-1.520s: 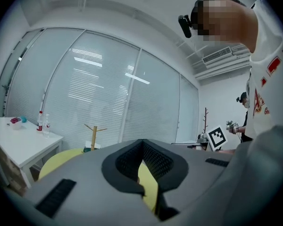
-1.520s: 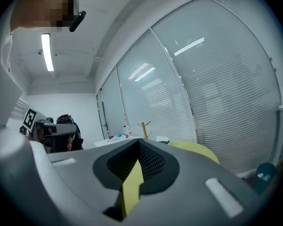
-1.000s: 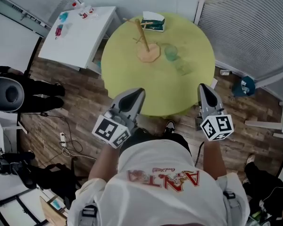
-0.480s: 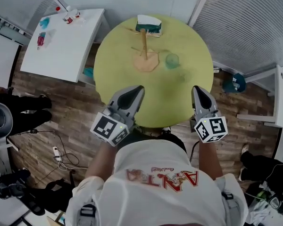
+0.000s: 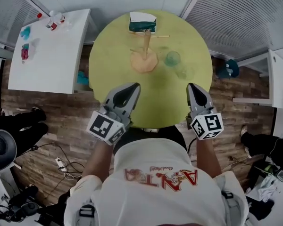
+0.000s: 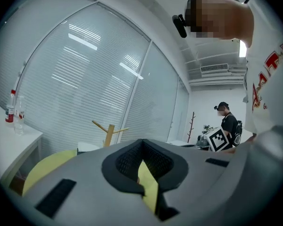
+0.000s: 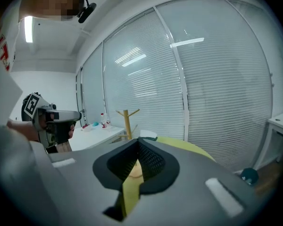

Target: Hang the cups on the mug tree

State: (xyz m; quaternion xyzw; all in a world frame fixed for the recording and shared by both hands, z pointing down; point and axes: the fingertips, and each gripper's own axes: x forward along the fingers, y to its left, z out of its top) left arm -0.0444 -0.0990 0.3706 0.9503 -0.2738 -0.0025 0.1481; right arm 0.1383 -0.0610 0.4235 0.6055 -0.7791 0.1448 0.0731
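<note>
A wooden mug tree (image 5: 145, 51) stands upright on the round yellow-green table (image 5: 113, 46), toward its far side. Its pegs are bare. A green see-through cup (image 5: 172, 58) sits just right of the tree's base, with a clear cup (image 5: 181, 72) faintly visible beside it. My left gripper (image 5: 132, 85) and right gripper (image 5: 192, 85) hover over the table's near edge, both shut and holding nothing. The mug tree (image 6: 108, 134) shows beyond the closed left jaws in the left gripper view. In the right gripper view the tree (image 7: 127, 121) stands ahead, left of center.
A white-and-green box (image 5: 142, 21) lies at the table's far edge behind the tree. A white side table (image 5: 56, 55) with small bottles stands to the left. White furniture (image 5: 279, 79) is at the right. Wood floor and cables surround the table. Another person (image 6: 228, 124) stands far off.
The head view has swung and the table has shifted in frame. Both grippers stay shut by the table's near edge. Tree and cups have not moved.
</note>
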